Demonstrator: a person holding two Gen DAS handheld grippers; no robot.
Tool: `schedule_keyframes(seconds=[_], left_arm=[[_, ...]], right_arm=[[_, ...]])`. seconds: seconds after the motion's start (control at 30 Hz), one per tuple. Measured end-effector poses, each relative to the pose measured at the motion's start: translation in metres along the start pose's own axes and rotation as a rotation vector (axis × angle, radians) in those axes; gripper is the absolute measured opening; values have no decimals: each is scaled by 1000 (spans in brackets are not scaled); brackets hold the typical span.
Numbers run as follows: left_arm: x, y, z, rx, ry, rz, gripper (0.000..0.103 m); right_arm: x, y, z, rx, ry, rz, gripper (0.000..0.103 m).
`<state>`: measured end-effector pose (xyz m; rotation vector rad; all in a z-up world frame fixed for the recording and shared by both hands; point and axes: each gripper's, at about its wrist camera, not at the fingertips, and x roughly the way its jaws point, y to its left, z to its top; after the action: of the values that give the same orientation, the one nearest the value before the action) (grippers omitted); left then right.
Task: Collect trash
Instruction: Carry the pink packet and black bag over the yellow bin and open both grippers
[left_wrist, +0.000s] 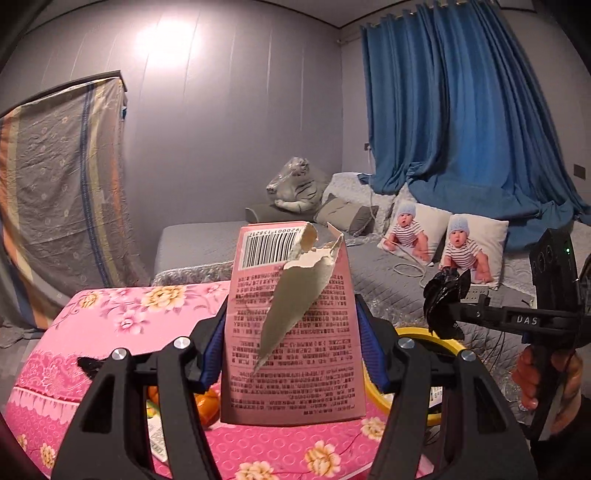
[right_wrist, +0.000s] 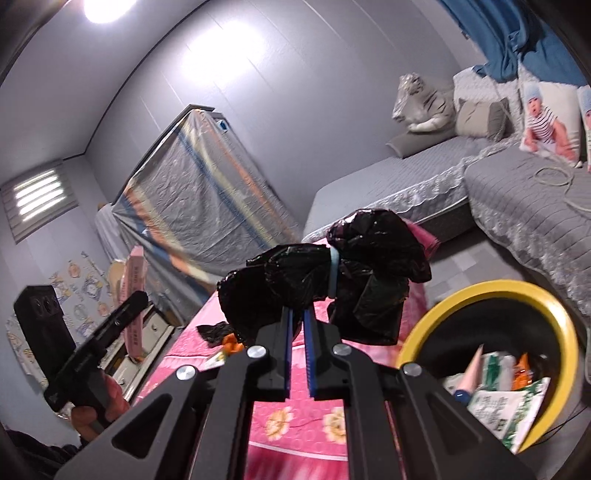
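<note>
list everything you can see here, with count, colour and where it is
box: 1, pink, torn, held in left gripper
bag: 1, black, bunched, held in right gripper
bin: 1, yellow rim, right of pink cloth, wrappers inside
cloth: 1, pink floral, below both grippers
peel: some, orange, on cloth
beds: 2, grey, behind
pillows: 2, baby print, on bed
tiger: 1, plush, plastic-wrapped, bed head
curtain: 1, blue, behind bed
cabinet: 1, covered by striped sheet, by wall
left gripper: black, blue pads
right gripper: black, blue pads
</note>
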<state>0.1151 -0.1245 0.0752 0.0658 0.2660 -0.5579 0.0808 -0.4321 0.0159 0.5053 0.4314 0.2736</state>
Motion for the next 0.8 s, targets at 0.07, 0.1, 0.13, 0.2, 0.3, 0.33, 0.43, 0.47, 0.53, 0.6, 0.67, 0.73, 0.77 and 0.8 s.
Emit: schedule_keyframes(seconds=[0.07, 0.1, 0.13, 0.2, 0.3, 0.33, 0.43, 0.47, 0.53, 0.6, 0.67, 0.73, 0.77, 0.8], left_arm=[[6, -11, 2, 16, -3, -17, 58], [10, -18, 3, 26, -4, -29, 58], [13, -24, 3, 30, -5, -37, 58], [21, -35, 5, 40, -6, -58, 58], [34, -51, 6, 58, 4, -85, 58], [37, -56, 6, 62, 7, -92, 58], [50, -71, 5, 73, 18, -116, 58], [54, -75, 5, 76, 22, -123, 58], [62, -81, 3, 83, 31, -132, 58], [69, -88, 0, 85, 42, -142, 58], [78, -94, -2, 91, 57, -153, 58], [84, -96, -5, 95, 69, -164, 58], [86, -97, -7, 97, 74, -169, 58], [87, -100, -8, 99, 77, -170, 58]], right_arm=[[-5, -10, -2, 8, -12, -16, 5], [-8, -15, -3, 17, -18, -24, 5], [-9, -20, -3, 24, -23, -32, 5], [-14, -30, -4, 33, -31, -48, 5], [-20, -46, -5, 43, -47, -82, 5], [-23, -51, -6, 45, -55, -100, 5], [-28, -65, -8, 66, -61, -121, 5], [-28, -68, -9, 71, -62, -128, 5], [-30, -78, -11, 83, -65, -153, 5], [-31, -87, -14, 97, -63, -168, 5], [-32, -94, -15, 110, -62, -182, 5], [-33, -102, -18, 122, -57, -204, 5], [-33, -105, -19, 125, -57, -216, 5], [-33, -107, -21, 125, -56, -227, 5]])
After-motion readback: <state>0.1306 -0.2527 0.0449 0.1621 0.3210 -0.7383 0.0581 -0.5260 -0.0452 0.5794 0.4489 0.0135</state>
